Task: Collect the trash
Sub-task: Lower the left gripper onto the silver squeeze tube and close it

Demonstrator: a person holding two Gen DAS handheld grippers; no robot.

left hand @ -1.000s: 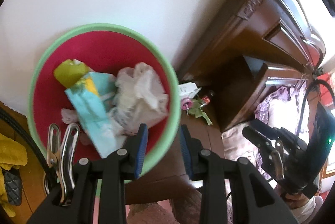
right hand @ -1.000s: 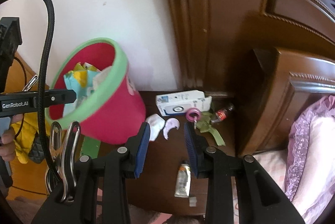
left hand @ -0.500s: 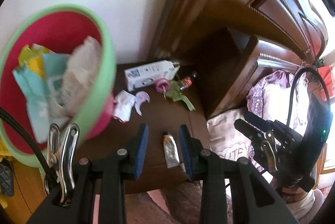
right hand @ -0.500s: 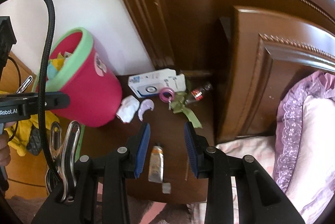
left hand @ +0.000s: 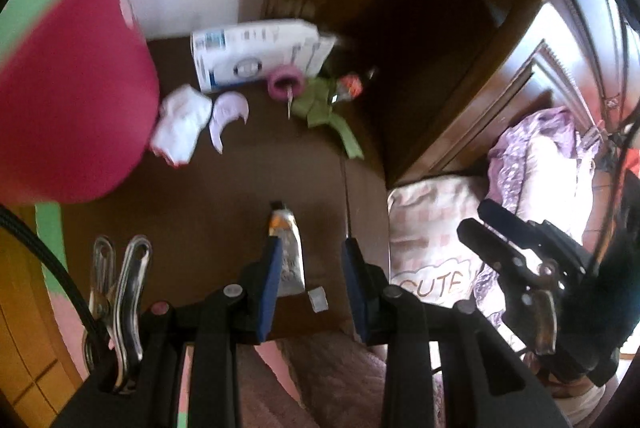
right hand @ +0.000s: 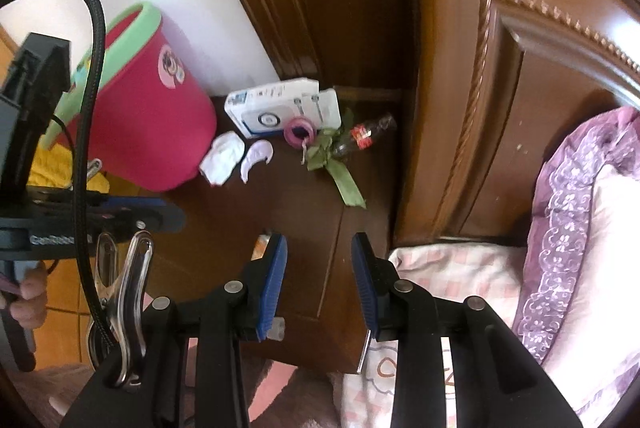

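Left wrist view: the left gripper point(left hand: 309, 282) hangs with jaws apart and nothing between them, above the near edge of the dark wooden desk point(left hand: 224, 195). A tube point(left hand: 285, 252) lies just ahead of its left finger, and a small white scrap point(left hand: 318, 299) sits between the fingers' lines. At 10 o'clock the red bin point(left hand: 76, 95) with green rim stands on the desk; its inside is out of view here.

Right wrist view: the right gripper point(right hand: 320, 284) is likewise apart and empty, aimed at the desk's right edge beside the bed point(right hand: 460, 268). The bin shows at 10 o'clock, with only a sliver of its contents visible past the rim.

Progress, as judged: some trash seems already in the bin, but most remains on the desk. Left to collect: a white wad point(right hand: 222, 157) touching the bin's base, a pale crescent scrap point(right hand: 256, 156) just beside it, a white box point(right hand: 280, 107) at 12 o'clock against the wall, a pink ring point(right hand: 299, 131) in front of it, a green ribbon point(right hand: 340, 171), and a small bottle point(right hand: 366, 137) at 1 o'clock.

Hard to make out: the left view is motion-blurred, so the box print is unreadable. In the right view the tube is almost wholly hidden behind the left finger. How full the bin is cannot be told.
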